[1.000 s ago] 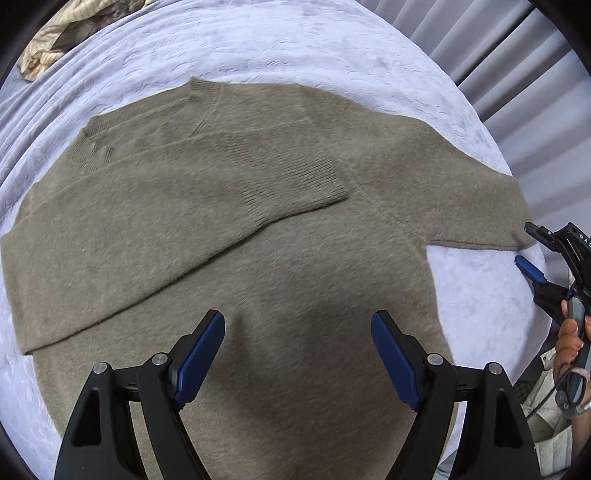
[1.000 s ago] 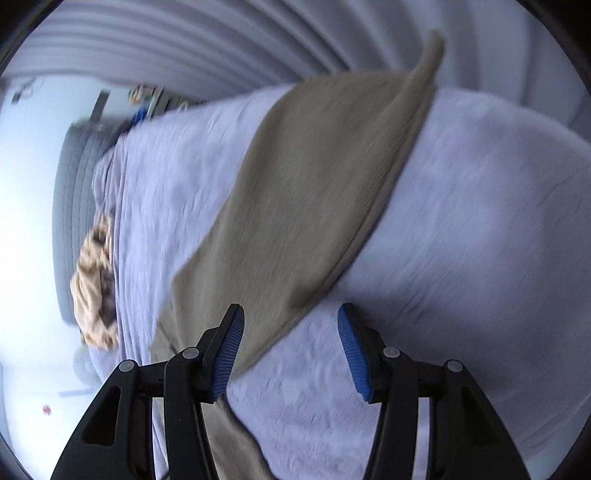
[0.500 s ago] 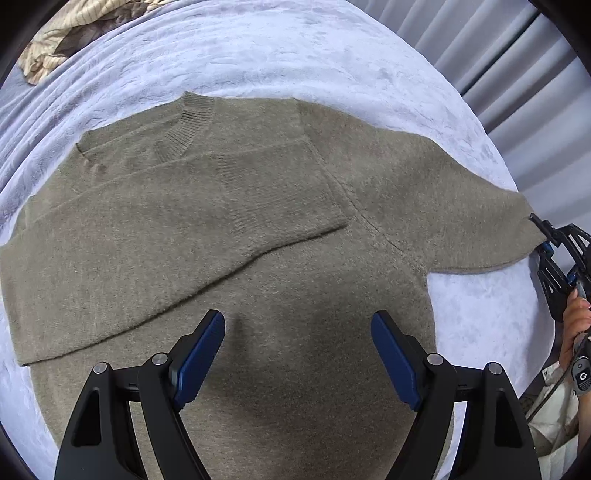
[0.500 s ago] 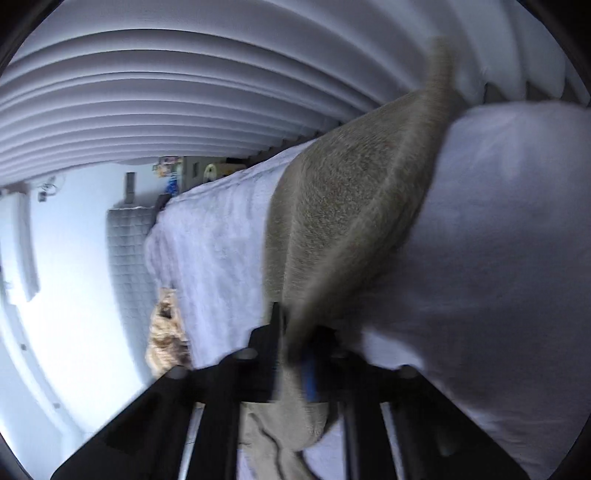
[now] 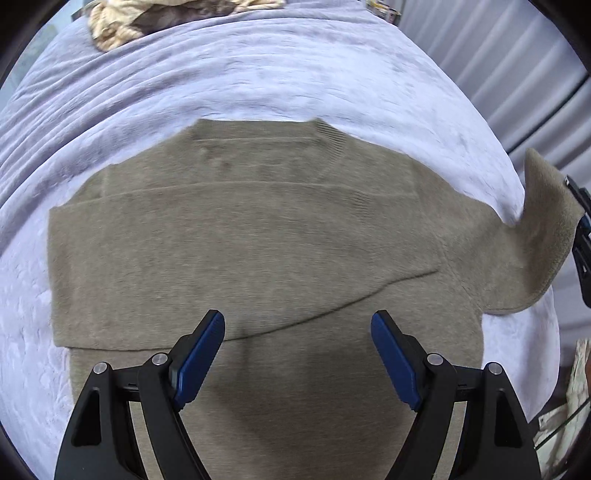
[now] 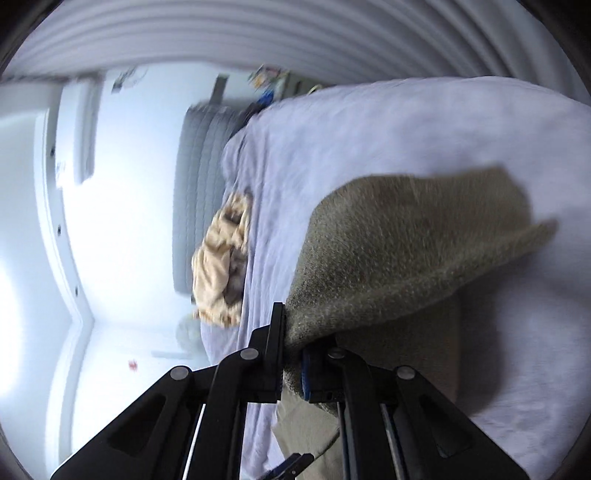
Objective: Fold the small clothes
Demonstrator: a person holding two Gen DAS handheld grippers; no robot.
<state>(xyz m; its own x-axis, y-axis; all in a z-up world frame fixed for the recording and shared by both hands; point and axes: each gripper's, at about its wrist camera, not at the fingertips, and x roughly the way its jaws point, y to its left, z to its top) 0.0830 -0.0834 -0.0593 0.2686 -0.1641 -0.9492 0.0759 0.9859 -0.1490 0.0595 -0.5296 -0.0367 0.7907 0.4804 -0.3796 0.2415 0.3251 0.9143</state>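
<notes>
While right tongs (image 6: 293, 354) pinch the sleeve (image 6: 406, 258) edge, left tongs (image 5: 297, 354) gape.

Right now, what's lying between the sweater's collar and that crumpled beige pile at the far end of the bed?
Only bare lavender bedspread, wrinkled, separates the sweater collar from the crumpled beige clothes. The left wrist view shows it.

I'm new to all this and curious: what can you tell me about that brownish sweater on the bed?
The sweater is a fuzzy olive-brown knit with a ribbed collar, lying flat on a pale lilac bedspread. One sleeve is folded across its chest. The other sleeve is lifted off the bed, pinched in the shut right gripper.
</notes>
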